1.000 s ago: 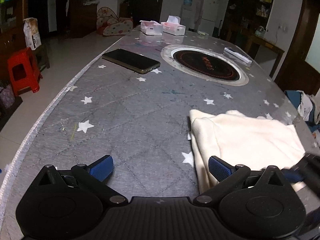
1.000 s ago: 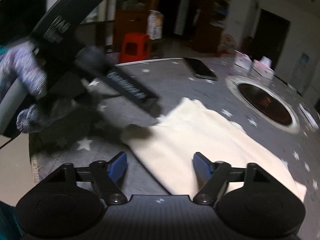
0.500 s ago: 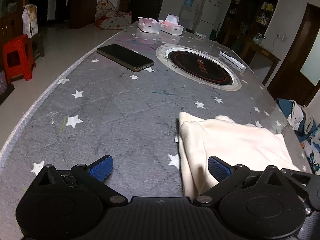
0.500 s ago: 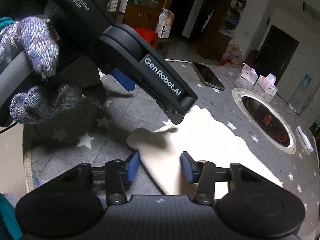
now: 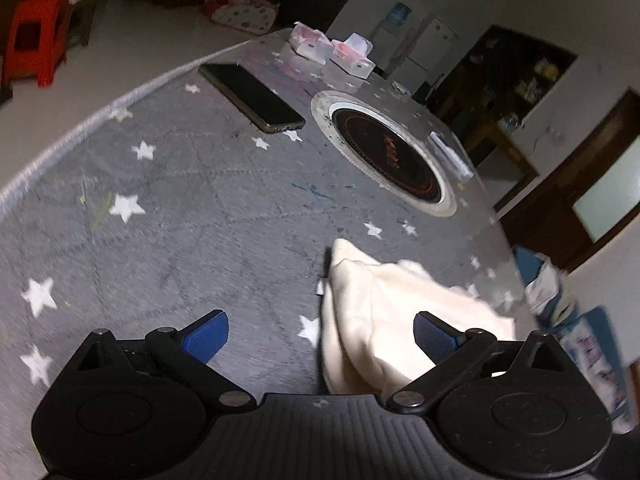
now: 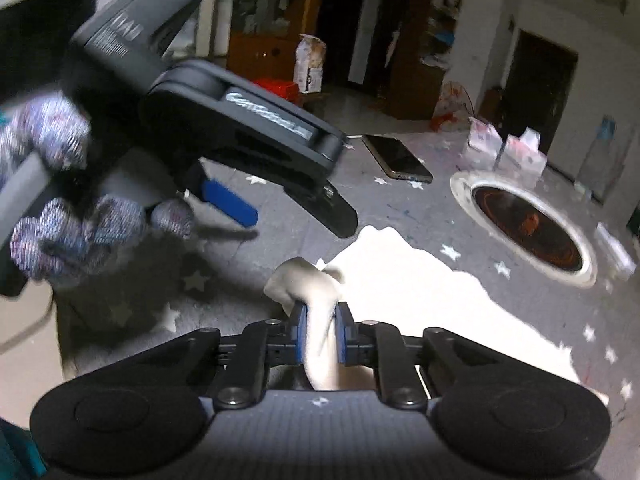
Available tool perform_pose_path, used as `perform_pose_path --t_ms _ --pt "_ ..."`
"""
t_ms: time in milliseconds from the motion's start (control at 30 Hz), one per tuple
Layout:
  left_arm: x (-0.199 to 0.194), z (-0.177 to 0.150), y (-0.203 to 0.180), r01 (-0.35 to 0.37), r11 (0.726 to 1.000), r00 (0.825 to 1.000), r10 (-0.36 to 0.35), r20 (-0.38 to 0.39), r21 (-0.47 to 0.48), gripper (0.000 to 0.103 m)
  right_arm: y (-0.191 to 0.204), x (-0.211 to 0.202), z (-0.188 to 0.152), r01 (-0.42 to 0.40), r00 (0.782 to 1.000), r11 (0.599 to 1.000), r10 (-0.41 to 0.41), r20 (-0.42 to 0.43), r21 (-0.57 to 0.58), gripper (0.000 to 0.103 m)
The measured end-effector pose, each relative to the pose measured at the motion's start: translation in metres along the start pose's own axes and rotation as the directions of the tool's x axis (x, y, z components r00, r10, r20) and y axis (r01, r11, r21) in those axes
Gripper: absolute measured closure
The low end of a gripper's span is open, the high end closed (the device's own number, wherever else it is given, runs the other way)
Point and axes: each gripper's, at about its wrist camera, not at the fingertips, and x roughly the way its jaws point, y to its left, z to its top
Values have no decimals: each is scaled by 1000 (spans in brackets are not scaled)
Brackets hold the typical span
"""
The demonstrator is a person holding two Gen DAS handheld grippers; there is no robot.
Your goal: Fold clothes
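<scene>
As R gripper (image 6: 320, 334) closes on cream garment (image 6: 420, 300), L gripper (image 5: 320, 334) tilted down, fingers apart.

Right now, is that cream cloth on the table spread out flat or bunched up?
Partly bunched. The cream cloth mostly lies on the table, but the closing right gripper pinches one corner into a gathered fold.

One cream garment (image 5: 400, 312), one phone (image 5: 252, 96), two tissue boxes (image 5: 312, 40), one red stool (image 5: 34, 36), two grippers (image 5: 320, 334).

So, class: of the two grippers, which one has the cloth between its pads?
The right gripper: its jaws are closing on a pinched corner of the cream cloth. The left gripper stands wide open, gripping nothing.
</scene>
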Motion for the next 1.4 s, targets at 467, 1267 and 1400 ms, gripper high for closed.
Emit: perform_pose_path --t_ms 467,1267,1400 --pt "14 -5 13 152 945 984 -171 -40 -290 2 -45 -25 2 -57 995 973 37 93 222 93" --pt "56 -14 7 206 925 959 -256 -123 -318 85 -115 -59 -55 174 978 882 -208 30 439 76" --pt "53 -13 -1 182 951 968 -217 -122 -250 85 -156 -63 -77 272 955 814 -295 -37 513 67"
